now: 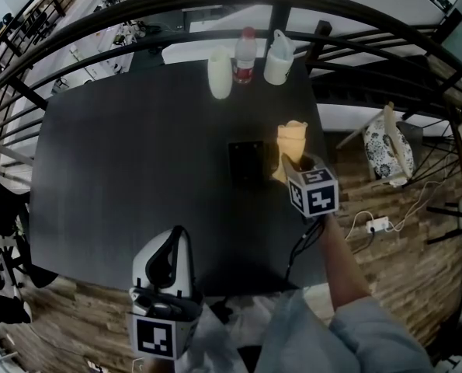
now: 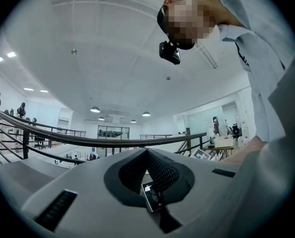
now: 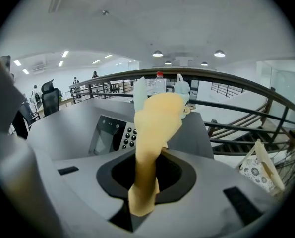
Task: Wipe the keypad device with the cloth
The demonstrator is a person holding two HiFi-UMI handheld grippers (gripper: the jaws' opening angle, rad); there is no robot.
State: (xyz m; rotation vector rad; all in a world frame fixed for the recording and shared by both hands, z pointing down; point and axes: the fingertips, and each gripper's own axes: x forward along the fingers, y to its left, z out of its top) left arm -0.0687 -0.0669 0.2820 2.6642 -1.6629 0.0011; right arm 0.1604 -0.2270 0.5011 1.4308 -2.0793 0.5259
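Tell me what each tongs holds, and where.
Right tongs: shut on the soft yellow cloth, pinched near its lower end, the rest sticking out past the jaws. Left tongs: shut, holding nothing.

A dark matte tabletop (image 1: 137,169) fills the middle of the room. Three containers stand in a row near its far edge: a pale translucent plastic cup (image 1: 220,74), a clear bottle with a red cap and red label (image 1: 244,56) just beside it, and a white jug with a handle (image 1: 278,58) next along. A black curved metal railing (image 1: 355,10) sweeps round behind them. To the right, on the wooden plank floor (image 1: 401,270), a floral-print fabric bag (image 1: 386,152) lies near a white power strip (image 1: 378,225) with trailing cables. Round ceiling lamps (image 2: 94,109) glow overhead, and a black office chair (image 3: 50,100) stands off to the left.
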